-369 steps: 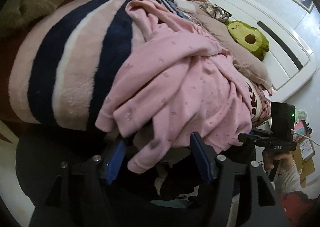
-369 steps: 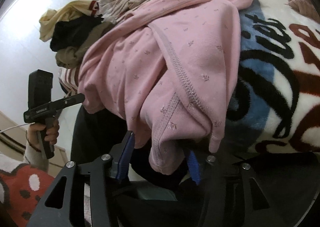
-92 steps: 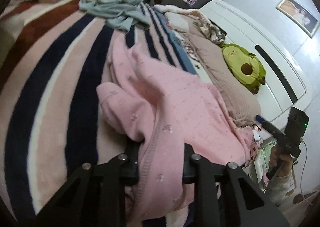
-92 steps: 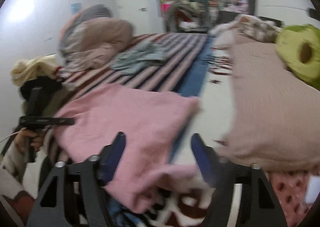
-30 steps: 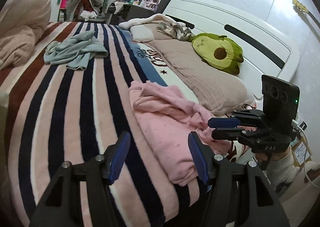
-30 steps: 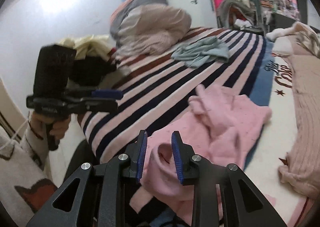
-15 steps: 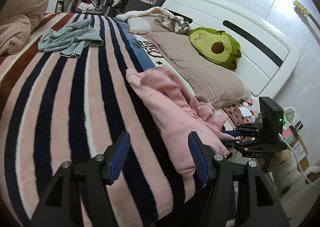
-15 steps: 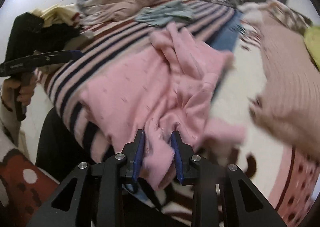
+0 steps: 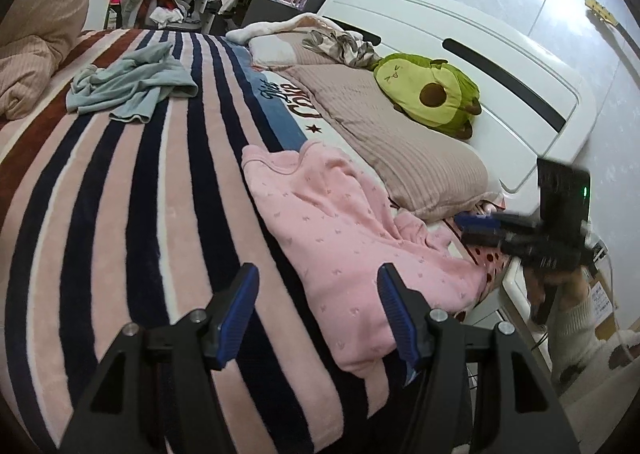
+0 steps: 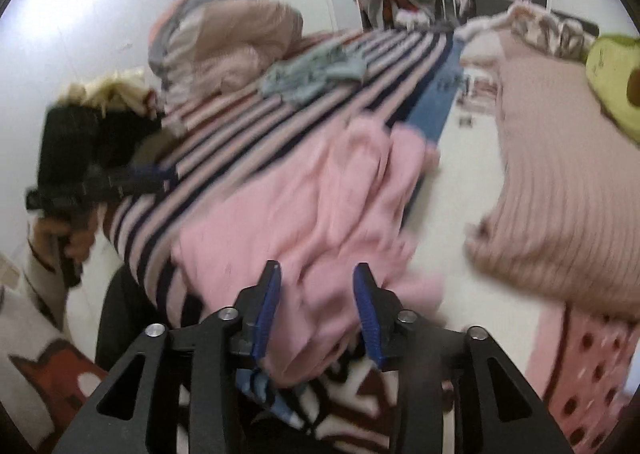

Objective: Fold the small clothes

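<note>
The pink top (image 9: 340, 238) lies spread on the striped blanket (image 9: 132, 181), near the edge of the bed, with its far end beside the beige pillow (image 9: 396, 141) and its near end hanging a little over the bed side. The left gripper (image 9: 316, 310) hovers over the blanket just beside the top; its blue pads (image 9: 239, 310) are spread wide and nothing is between them. The right gripper (image 10: 316, 310) is low over the near, bunched part of the top, and its pads (image 10: 267, 308) stand apart with pink cloth seen between them; this view is blurred, so I cannot say surely if the pads touch the cloth, but they do not pinch it. In the left view the right gripper (image 9: 476, 228) shows at the right, held next to the corner of the top. A grey-blue garment (image 9: 128, 87) lies crumpled farther up the blanket, well apart from the top. An avocado toy (image 9: 428, 93) rests on the pillow against the white headboard (image 9: 460, 25).
</note>
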{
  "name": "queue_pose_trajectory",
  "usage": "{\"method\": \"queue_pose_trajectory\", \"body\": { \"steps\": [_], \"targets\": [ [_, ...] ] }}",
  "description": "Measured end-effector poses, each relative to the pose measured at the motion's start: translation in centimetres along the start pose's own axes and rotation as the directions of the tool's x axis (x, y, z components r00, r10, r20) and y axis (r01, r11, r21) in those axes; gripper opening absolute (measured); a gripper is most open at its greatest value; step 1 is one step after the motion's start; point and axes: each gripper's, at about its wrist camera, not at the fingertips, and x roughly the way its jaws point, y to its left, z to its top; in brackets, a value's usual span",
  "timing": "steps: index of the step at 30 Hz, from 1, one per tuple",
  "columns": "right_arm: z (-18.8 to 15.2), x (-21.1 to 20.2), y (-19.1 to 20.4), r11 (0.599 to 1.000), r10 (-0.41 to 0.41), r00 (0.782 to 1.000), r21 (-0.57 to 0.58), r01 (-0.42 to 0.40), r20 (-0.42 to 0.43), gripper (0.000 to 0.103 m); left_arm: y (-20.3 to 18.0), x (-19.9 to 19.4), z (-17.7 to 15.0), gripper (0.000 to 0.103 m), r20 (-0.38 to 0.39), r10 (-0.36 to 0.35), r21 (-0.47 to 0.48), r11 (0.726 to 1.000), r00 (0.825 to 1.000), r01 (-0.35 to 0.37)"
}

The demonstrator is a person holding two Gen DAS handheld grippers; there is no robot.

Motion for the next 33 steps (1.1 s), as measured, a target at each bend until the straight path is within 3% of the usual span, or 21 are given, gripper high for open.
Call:
{"method": "queue_pose_trajectory", "body": {
  "steps": [4, 13, 14, 15, 16, 20, 23, 26, 29, 31, 33],
  "targets": [
    [3.3, 2.6, -0.6, 0.997, -0.027, 1.000, -0.074, 0.026, -0.008, 0.045, 0.4, 0.7, 0.4, 0.058, -0.006, -0.004, -0.009, 1.000, 1.000, 0.004],
    [6.5, 13.8, -3.4, 0.994, -0.013, 0.983, -0.113, -0.008, -0.185, 0.046, 2.0, 2.9, 1.3, 0.058, -0.027, -0.005, -0.023, 1.000, 1.000, 0.004],
    [6.4, 14.5, -3.6, 0.992, -0.021, 0.980, -0.126, -0.004, -0.198, 0.043, 2.3, 3.2, 1.4, 0.058, -0.029, -0.003, -0.028, 1.000, 1.000, 0.002],
    [6.3, 14.8, -3.6, 0.989, -0.031, 0.980, -0.145, 0.002, -0.199, 0.022, 2.6, 3.5, 1.4, 0.058, -0.032, 0.000, -0.033, 0.999, 1.000, -0.001],
    [6.4, 14.8, -3.6, 0.987, -0.043, 0.980, -0.163, 0.011, -0.193, 0.010, 2.9, 3.7, 1.5, 0.058, -0.034, 0.000, -0.037, 0.999, 0.999, -0.002],
    [6.7, 12.7, -4.5, 0.984, -0.113, 0.989, -0.150, 0.097, -0.099, 0.005, 3.3, 4.5, 1.9, 0.058, -0.039, -0.016, -0.040, 0.999, 0.999, 0.014],
    [7.1, 11.1, -5.6, 0.984, -0.141, 0.988, -0.123, 0.132, -0.068, 0.005, 2.8, 5.3, 2.1, 0.058, -0.048, -0.058, -0.037, 0.998, 0.997, 0.056],
    [6.6, 12.7, -6.0, 0.977, -0.182, 0.975, -0.134, 0.165, -0.130, 0.007, 2.0, 6.4, 1.9, 0.059, -0.069, -0.094, -0.034, 0.995, 0.993, 0.092],
    [5.5, 14.5, -5.5, 0.958, -0.247, 0.954, -0.192, 0.214, -0.169, 0.016, 1.1, 7.1, 1.7, 0.059, -0.093, -0.105, -0.021, 0.994, 0.990, 0.104],
    [5.4, 13.3, -5.2, 0.950, -0.271, 0.952, -0.197, 0.241, -0.142, 0.024, 0.9, 6.9, 1.8, 0.062, -0.099, -0.108, -0.016, 0.994, 0.989, 0.107],
    [5.8, 10.9, -5.2, 0.954, -0.269, 0.959, -0.160, 0.252, -0.089, 0.038, 1.0, 6.5, 2.1, 0.067, -0.098, -0.108, -0.014, 0.994, 0.989, 0.107]
  ]
}}
